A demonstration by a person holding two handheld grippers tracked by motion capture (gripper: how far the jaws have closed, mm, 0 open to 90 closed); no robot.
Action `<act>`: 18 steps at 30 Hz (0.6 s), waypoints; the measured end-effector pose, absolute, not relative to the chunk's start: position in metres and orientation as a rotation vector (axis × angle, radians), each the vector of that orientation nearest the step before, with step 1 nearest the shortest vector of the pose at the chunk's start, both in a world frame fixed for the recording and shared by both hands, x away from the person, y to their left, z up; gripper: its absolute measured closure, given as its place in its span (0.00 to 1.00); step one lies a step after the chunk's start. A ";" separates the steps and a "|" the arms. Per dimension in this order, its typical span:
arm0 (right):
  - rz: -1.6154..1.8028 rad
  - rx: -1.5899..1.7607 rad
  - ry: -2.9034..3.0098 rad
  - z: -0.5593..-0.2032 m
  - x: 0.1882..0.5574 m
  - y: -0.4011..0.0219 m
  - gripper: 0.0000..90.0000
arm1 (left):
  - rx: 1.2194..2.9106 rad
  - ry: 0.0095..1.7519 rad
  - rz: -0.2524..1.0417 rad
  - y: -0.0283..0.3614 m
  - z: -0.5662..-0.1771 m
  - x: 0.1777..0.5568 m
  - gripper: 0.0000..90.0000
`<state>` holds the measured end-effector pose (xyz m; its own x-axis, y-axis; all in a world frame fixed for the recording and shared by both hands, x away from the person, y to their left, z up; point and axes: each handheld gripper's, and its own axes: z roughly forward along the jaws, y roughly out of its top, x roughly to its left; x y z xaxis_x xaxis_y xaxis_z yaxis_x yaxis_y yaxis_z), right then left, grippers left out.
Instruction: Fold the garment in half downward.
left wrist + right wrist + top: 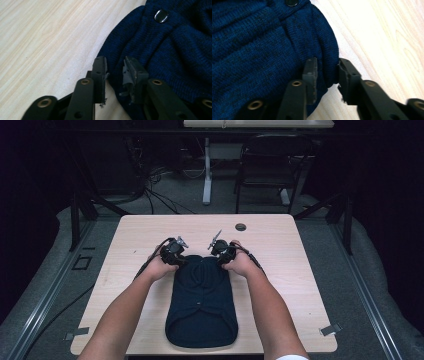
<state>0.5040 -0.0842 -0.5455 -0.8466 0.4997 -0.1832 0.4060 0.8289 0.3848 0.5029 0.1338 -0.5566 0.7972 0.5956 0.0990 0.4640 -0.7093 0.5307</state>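
- Two grippers at far edge of navy knit garment, lying mid-table.
- Left gripper: jaws straddle the hem; pad contact unclear.
- Right gripper: jaws straddle a fold; clamping unclear.
- Hands hide the gripper tips from above.

Dark room, grey floor, perhaps a chair

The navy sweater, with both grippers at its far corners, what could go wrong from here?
The left gripper has only the thin edge of the sweater between its jaws, so the knit may slip out when lifted. The right gripper straddles a thicker rolled fold, so the two sides could rise unevenly. The button near the left jaws might snag.
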 end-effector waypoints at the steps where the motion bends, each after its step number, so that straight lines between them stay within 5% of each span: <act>1: 0.473 0.678 2.736 -0.545 0.504 -0.084 0.81 | 2.498 0.788 0.365 0.133 -0.556 0.503 0.82; 18: 0.495 0.620 2.691 -0.536 0.494 -0.089 0.87 | 2.531 0.743 0.481 0.126 -0.549 0.495 0.90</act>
<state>0.4935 -0.0886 -0.5362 -0.8492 0.4704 -0.2400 0.3542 0.8444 0.4019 0.4953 0.1258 -0.5491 0.7934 0.5755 0.1983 0.4160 -0.7505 0.5136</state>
